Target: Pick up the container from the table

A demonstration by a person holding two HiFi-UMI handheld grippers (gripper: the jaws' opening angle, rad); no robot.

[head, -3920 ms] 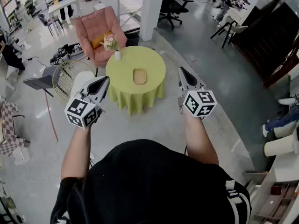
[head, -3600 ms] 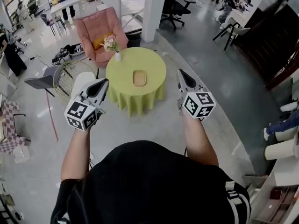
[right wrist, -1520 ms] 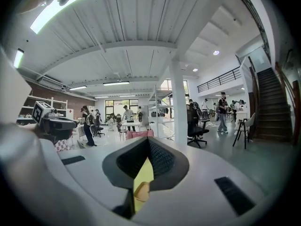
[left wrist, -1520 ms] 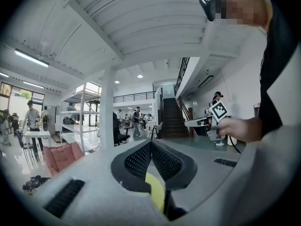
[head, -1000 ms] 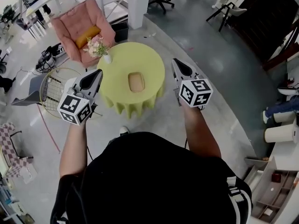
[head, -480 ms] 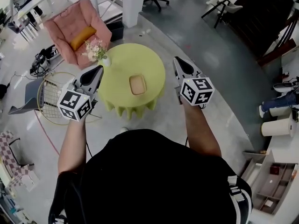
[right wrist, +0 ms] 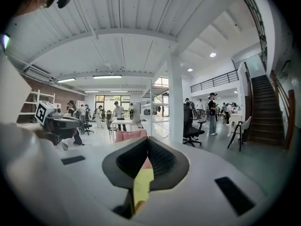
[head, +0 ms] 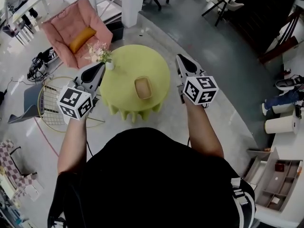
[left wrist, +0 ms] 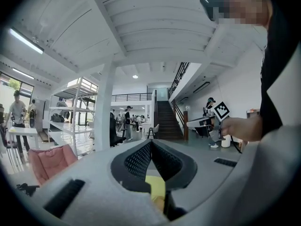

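A shallow tan rectangular container lies near the middle of a round table with a yellow-green cloth. Both grippers are held level in the air short of the table, one on each side. My left gripper is over the table's left edge, near a small white vase of flowers. My right gripper is off the table's right edge. The left gripper's jaws meet at the tips with nothing between them, and so do the right gripper's. A strip of the yellow cloth shows below the jaws.
A pink armchair stands behind the table on the left, next to a white pillar. A round wire frame and a grey chair sit left of the table. White shelving is at the right. People stand farther back.
The table and container have come closer and sit lower between the grippers as the person walks toward them. Both grippers travel forward with the person, jaws unchanged.
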